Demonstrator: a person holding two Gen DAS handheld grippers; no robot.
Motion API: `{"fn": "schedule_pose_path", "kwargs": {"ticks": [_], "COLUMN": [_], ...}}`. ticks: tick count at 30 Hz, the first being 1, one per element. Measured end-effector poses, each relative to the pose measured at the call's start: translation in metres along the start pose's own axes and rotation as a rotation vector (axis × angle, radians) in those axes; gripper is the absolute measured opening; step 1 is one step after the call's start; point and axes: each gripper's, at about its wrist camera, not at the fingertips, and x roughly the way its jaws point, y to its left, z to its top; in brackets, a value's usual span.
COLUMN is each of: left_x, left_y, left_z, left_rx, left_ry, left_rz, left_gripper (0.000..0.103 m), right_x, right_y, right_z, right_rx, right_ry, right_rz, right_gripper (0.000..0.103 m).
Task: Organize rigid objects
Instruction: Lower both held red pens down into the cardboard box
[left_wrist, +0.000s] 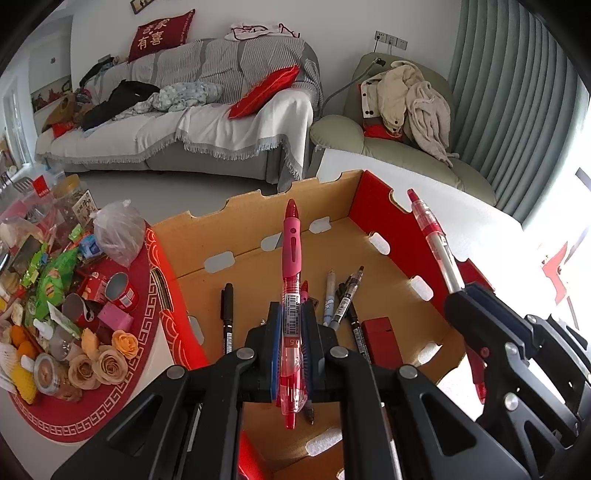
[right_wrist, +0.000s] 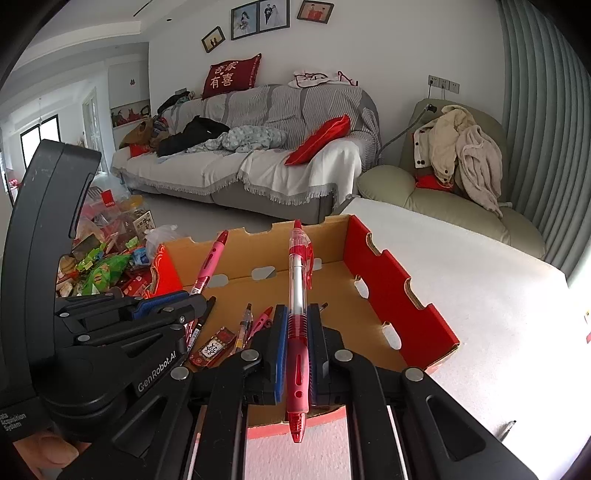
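Plainly, both grippers are hovering over the cardboard box (left_wrist: 207, 236), each clenching a pen lengthwise: the left gripper (left_wrist: 291, 339) is pinching the pink pen (left_wrist: 291, 258), the right gripper (right_wrist: 297, 332) the red clear pen (right_wrist: 298, 295). Releasing from this height is risking a bounce over the low notched wall, or one pen striking the other. Several loose pens (left_wrist: 341, 295) and a small red case (left_wrist: 380, 339) are already lying in the box.
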Motion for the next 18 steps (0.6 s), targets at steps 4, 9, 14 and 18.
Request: {"fn": "schedule_pose_path", "kwargs": {"ticks": [4,9,14,18], "left_x": [0.006,0.014,0.023,0.029], "left_y": [0.001,0.003,0.002,-0.002], "left_z": [0.001,0.002,0.001,-0.001], "left_rx": [0.002,0.001,0.01,0.027], "left_ry": [0.012,0.024,0.051,0.078], "left_rz": [0.001,0.001,-0.011,0.003], "left_gripper": [0.01,0.01,0.01,0.038], "right_x": [0.007,0.016,0.024,0.033], "right_y": [0.001,0.002,0.0,-0.001], "right_z": [0.001,0.002,0.003,0.003], "right_rx": [-0.006,-0.006,-0.008,-0.006], "right_ry": [0.013,0.027,0.038,0.073], "right_rz": [0.004,0.008,0.005,0.003], "right_gripper": [0.01,0.01,0.01,0.011]}}
